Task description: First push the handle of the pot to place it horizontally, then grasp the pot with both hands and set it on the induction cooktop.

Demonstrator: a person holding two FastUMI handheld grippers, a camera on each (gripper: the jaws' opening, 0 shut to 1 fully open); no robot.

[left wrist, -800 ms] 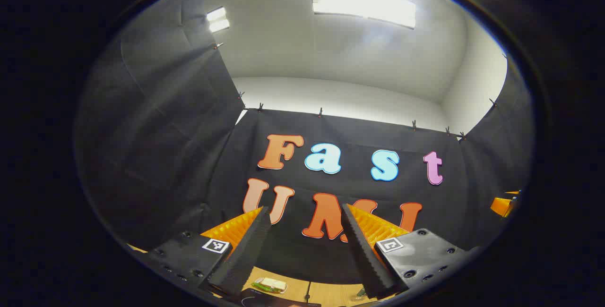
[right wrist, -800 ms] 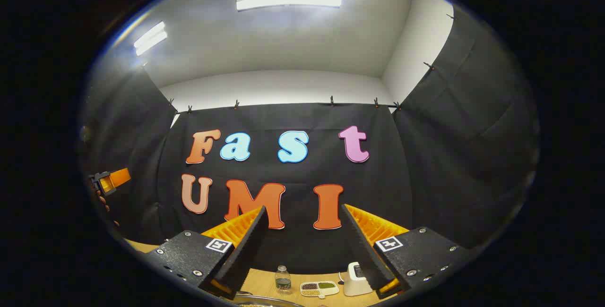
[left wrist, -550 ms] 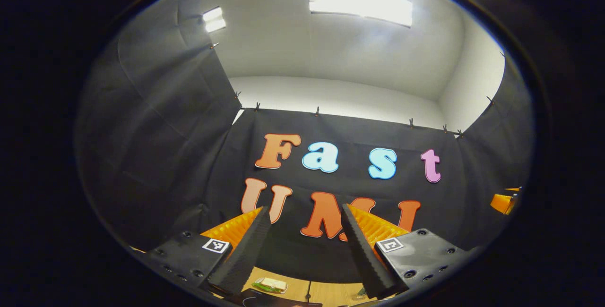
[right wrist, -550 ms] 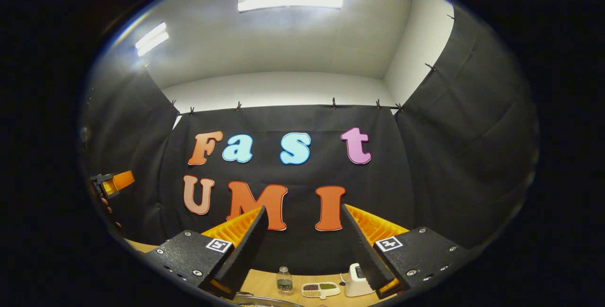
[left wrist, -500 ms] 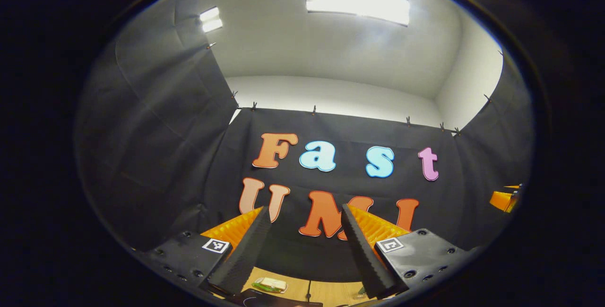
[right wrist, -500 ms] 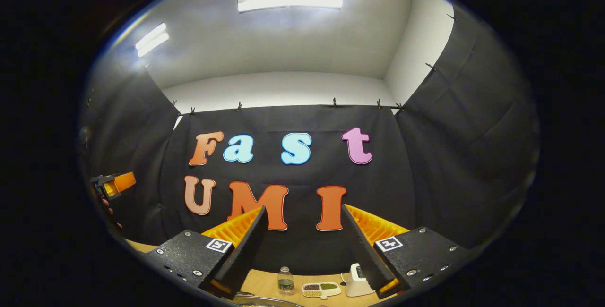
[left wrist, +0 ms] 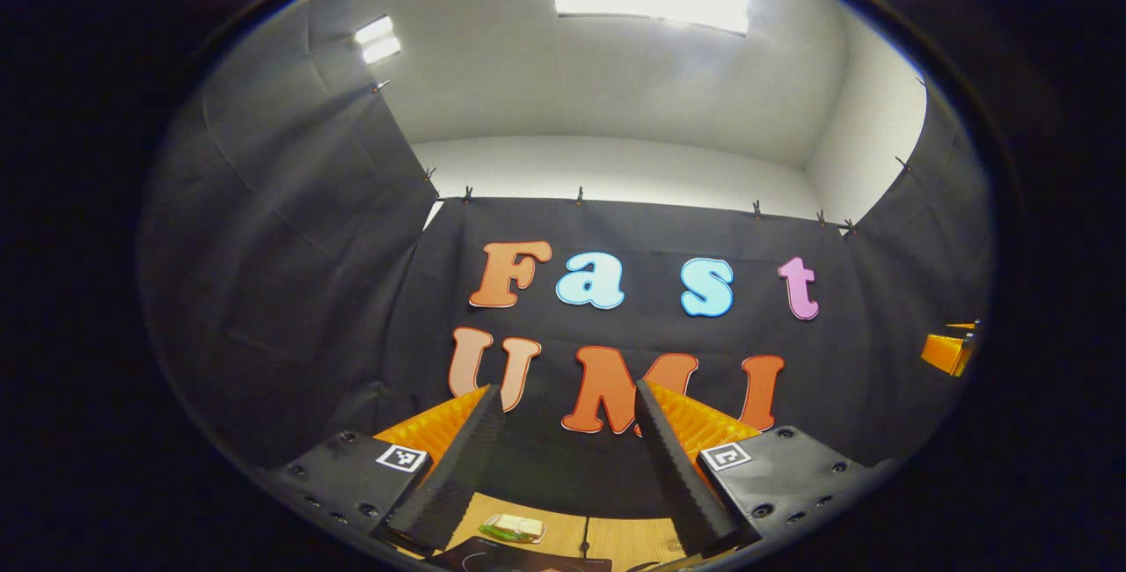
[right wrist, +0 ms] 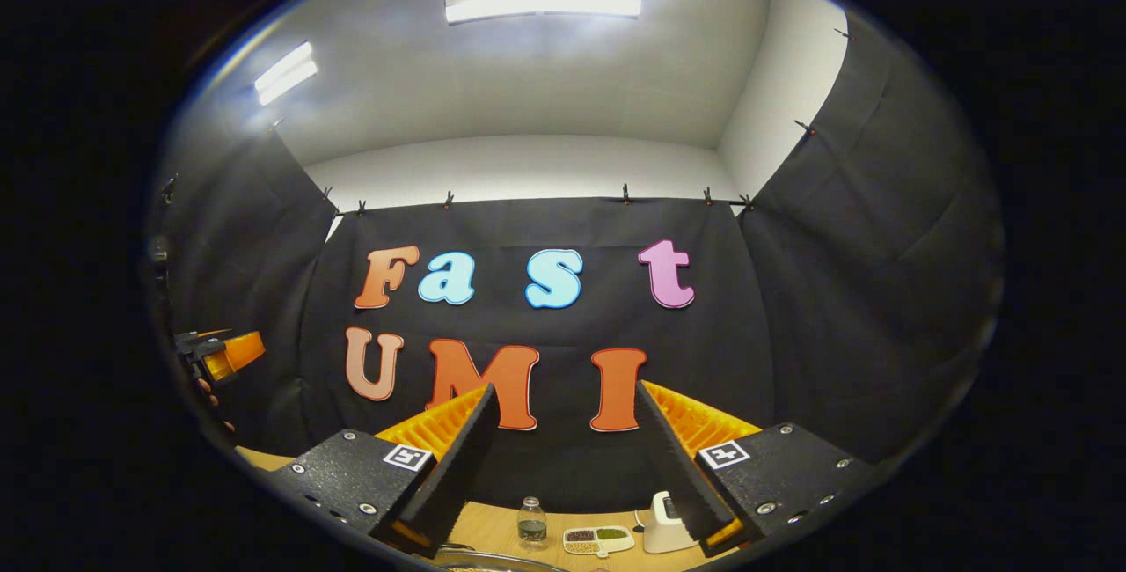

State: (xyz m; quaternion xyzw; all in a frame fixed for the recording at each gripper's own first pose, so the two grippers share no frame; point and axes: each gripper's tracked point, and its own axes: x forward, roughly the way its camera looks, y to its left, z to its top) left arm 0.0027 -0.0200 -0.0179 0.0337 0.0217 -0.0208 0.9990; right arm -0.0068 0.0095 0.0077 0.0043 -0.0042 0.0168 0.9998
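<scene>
Both grippers point up toward the booth's back wall. My left gripper [left wrist: 567, 389] is open with nothing between its fingers. Below it, at the bottom edge of the left gripper view, lies the corner of a dark flat slab [left wrist: 519, 561], likely the induction cooktop. My right gripper [right wrist: 566, 389] is open and empty too. A thin curved metal rim [right wrist: 479, 561], likely the pot, peeks out beneath it; the rest is hidden. The other gripper [left wrist: 948, 352] appears at the far right of the left gripper view. The left one [right wrist: 220, 352], with a hand on it, appears at the right gripper view's left edge.
On the wooden table [right wrist: 545, 546] near the back wall stand a small clear bottle [right wrist: 530, 523], a white divided tray of grains [right wrist: 598, 539] and a white appliance [right wrist: 660, 526]. A small wrapped packet [left wrist: 515, 526] lies on the table beyond the dark slab.
The left gripper's view has tipped down a little, so slightly more of the table and dark slab shows. The right gripper's view has barely shifted. Both grippers stay open.
</scene>
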